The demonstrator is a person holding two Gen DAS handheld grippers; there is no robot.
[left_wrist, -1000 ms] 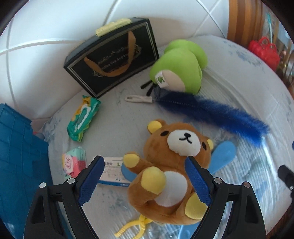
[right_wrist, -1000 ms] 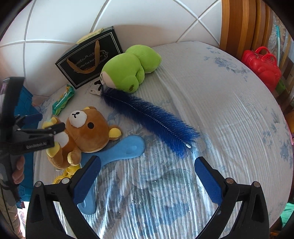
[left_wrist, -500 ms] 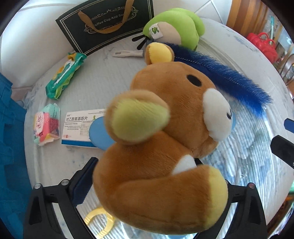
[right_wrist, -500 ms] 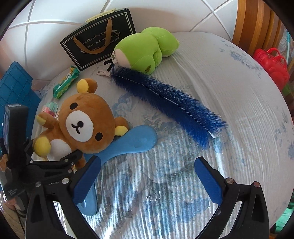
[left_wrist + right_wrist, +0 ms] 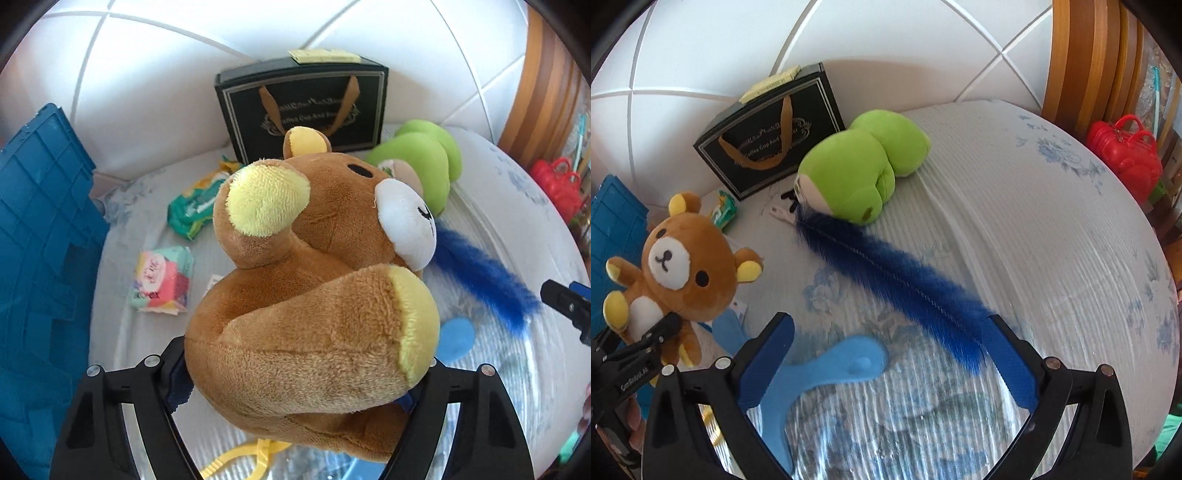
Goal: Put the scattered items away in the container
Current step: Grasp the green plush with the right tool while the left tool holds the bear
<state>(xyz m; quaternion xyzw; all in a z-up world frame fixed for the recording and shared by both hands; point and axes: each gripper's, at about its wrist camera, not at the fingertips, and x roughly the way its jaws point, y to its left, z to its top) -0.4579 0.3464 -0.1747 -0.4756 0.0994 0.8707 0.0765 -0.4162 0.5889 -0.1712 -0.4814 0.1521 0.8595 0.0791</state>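
Observation:
A brown plush bear (image 5: 314, 295) fills the left wrist view, lifted off the bed. My left gripper (image 5: 301, 376) grips its body, the jaws closing tighter on it. The right wrist view shows the same bear (image 5: 683, 266) hanging at the left in the left gripper (image 5: 661, 332). The blue crate (image 5: 40, 240) stands at the left edge of the bed. My right gripper (image 5: 888, 321) is open just above the sheet. Its right finger is beside the tip of a long blue brush (image 5: 886, 273). Its left finger is over a light blue shoehorn (image 5: 842, 363).
A green plush (image 5: 857, 173) and a black gift bag (image 5: 303, 107) lie by the white headboard. A green packet (image 5: 195, 206), a pink tissue pack (image 5: 162, 280) and a yellow plastic piece (image 5: 251, 454) lie on the sheet. A red bag (image 5: 1123, 155) sits beyond the bed's right edge.
My left gripper has closed on the bear, lifted it off the bed and rolled towards the blue crate. My right gripper has moved forward to the brush's tip.

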